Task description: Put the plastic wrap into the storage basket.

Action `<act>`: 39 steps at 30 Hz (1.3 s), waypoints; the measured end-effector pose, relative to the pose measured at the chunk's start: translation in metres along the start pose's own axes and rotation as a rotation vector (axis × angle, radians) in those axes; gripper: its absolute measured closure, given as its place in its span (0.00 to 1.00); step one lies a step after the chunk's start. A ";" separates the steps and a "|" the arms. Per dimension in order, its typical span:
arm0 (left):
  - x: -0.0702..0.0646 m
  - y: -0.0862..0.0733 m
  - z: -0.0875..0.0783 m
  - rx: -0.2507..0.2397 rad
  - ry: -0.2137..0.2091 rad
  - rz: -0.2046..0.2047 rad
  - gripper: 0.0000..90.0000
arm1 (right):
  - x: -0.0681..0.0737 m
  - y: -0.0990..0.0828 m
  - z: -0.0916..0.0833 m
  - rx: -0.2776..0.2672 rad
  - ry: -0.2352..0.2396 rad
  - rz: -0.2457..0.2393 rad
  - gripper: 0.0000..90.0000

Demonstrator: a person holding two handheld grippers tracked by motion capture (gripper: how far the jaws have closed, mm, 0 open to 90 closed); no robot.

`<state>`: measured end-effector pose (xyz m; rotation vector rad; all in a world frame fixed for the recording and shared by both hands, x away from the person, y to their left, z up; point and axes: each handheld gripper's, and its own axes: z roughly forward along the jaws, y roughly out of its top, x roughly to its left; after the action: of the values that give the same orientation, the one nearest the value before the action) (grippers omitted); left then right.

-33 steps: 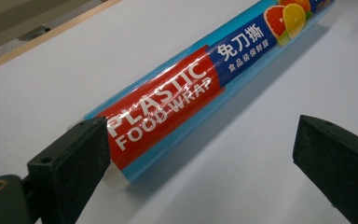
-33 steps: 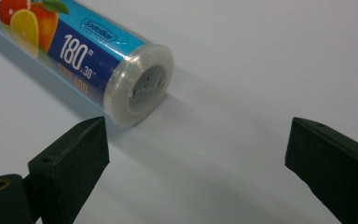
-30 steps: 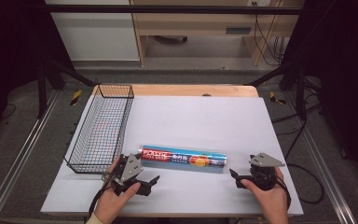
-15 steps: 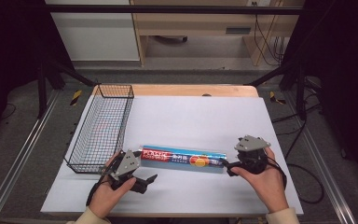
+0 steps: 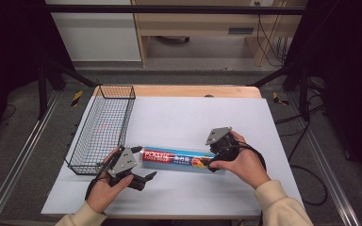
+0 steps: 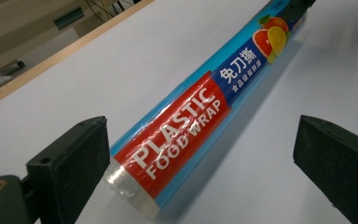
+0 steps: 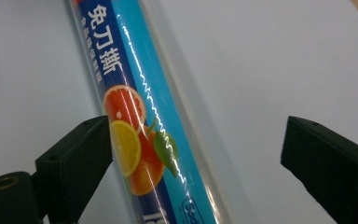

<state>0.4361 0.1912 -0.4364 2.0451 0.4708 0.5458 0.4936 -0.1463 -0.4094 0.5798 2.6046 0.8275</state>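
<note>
wire basket point(image 5: 104, 127), left table edge | white table point(image 5: 193, 117) | grey floor point(image 5: 28, 141)

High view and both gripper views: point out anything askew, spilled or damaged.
Nothing stands out. The blue and red plastic food wrap roll lies flat and intact on the white table, the black wire basket stands upright beside it, and the left gripper and right gripper sit open around its ends.

White-topped table point(image 5: 193, 117); on it wire basket point(image 5: 101, 129); plastic wrap roll point(image 5: 179, 159).
</note>
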 end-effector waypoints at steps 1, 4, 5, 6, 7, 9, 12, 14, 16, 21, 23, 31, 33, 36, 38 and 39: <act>0.000 0.000 0.000 0.000 0.000 0.000 0.04 | 0.000 0.000 0.000 0.000 0.000 0.000 0.11; 0.001 -0.001 -0.004 -0.010 0.010 -0.007 0.04 | 0.002 0.003 0.011 0.012 0.041 -0.034 0.11; 0.001 -0.001 -0.004 -0.013 0.013 -0.011 0.04 | 0.003 0.004 0.013 0.017 0.052 -0.033 0.12; 0.001 -0.001 -0.005 -0.016 0.013 -0.012 0.04 | 0.004 0.005 0.015 0.020 0.057 -0.040 0.12; 0.001 -0.001 -0.005 -0.016 0.013 -0.011 0.04 | 0.005 0.006 0.019 0.025 0.071 -0.051 0.12; 0.001 -0.001 -0.005 -0.015 0.013 -0.011 0.04 | 0.007 0.007 0.025 0.045 0.095 -0.074 0.12; 0.000 -0.001 -0.004 -0.009 0.009 -0.014 0.04 | 0.008 0.007 0.034 0.075 0.116 -0.090 0.11; 0.000 -0.002 -0.003 -0.006 0.004 -0.013 0.04 | 0.008 0.007 0.036 0.083 0.118 -0.090 0.11; 0.000 -0.002 -0.003 -0.005 0.003 -0.012 0.04 | 0.008 0.006 0.040 0.103 0.131 -0.091 0.12; -0.001 -0.001 -0.003 -0.001 0.002 -0.009 0.04 | 0.006 0.003 0.049 0.143 0.165 -0.115 0.23; -0.001 -0.001 -0.003 0.000 0.000 -0.009 0.04 | 0.006 0.002 0.051 0.156 0.172 -0.116 0.24; -0.001 -0.001 -0.002 0.005 -0.005 -0.010 0.04 | 0.004 0.001 0.059 0.203 0.184 -0.116 0.30; -0.001 0.000 -0.002 0.010 -0.008 -0.008 0.04 | 0.005 0.001 0.059 0.201 0.178 -0.112 0.30; -0.001 0.003 -0.003 0.010 -0.009 0.001 0.05 | 0.009 0.001 0.056 0.185 0.156 -0.151 0.31; 0.000 0.007 -0.003 0.013 -0.009 0.014 0.05 | 0.013 0.001 0.053 0.168 0.132 -0.169 0.32; 0.000 0.013 -0.002 0.021 -0.013 0.044 0.05 | 0.014 0.002 0.047 0.159 0.101 -0.190 0.32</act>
<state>0.4363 0.1861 -0.4248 2.0823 0.4259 0.5557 0.5027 -0.1159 -0.4470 0.3316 2.7818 0.6081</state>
